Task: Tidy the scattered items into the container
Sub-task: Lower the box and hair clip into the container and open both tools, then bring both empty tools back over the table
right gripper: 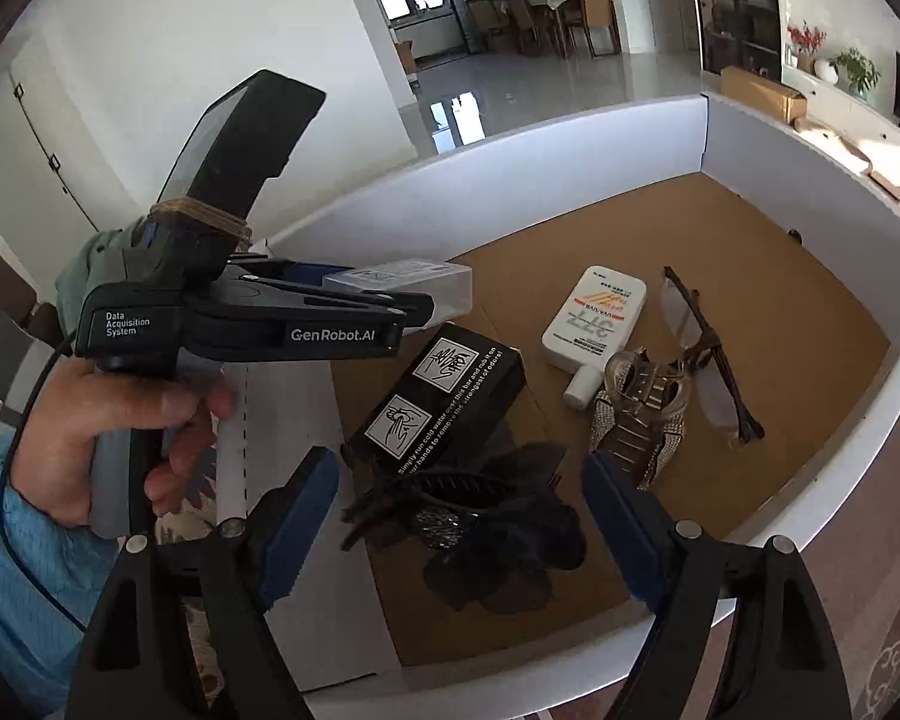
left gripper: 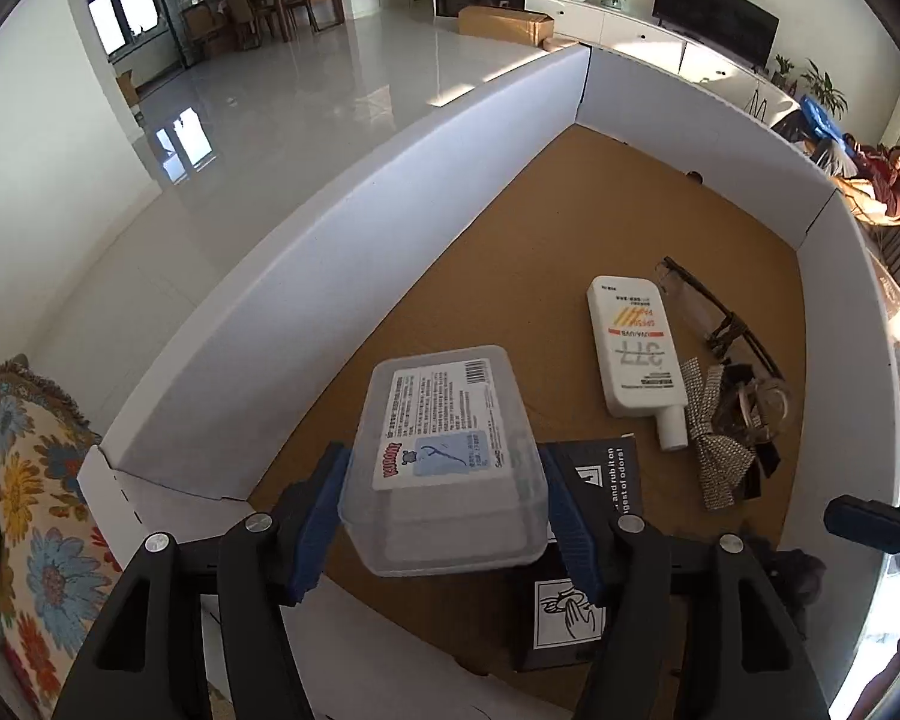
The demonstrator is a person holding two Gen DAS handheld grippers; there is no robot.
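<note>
While our left gripper [left gripper: 444,516] clamps its fingers on the clear plastic box [left gripper: 444,462] above the cardboard tray [left gripper: 354,228], at nine o'clock of the lotion bottle [left gripper: 633,348], and our right gripper [right gripper: 462,522] hangs open, a clumsy release could tip it onto the black carton [right gripper: 444,399].

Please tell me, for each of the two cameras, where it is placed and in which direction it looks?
Left wrist: sits on the left gripper, looking down into the white-walled box; its fingers clamp the clear plastic case.
Right wrist: sits on the right gripper, open above the black hair clip; the left hand and blue sleeve show.
Shared: sunscreen bottle, glasses, black box.
</note>
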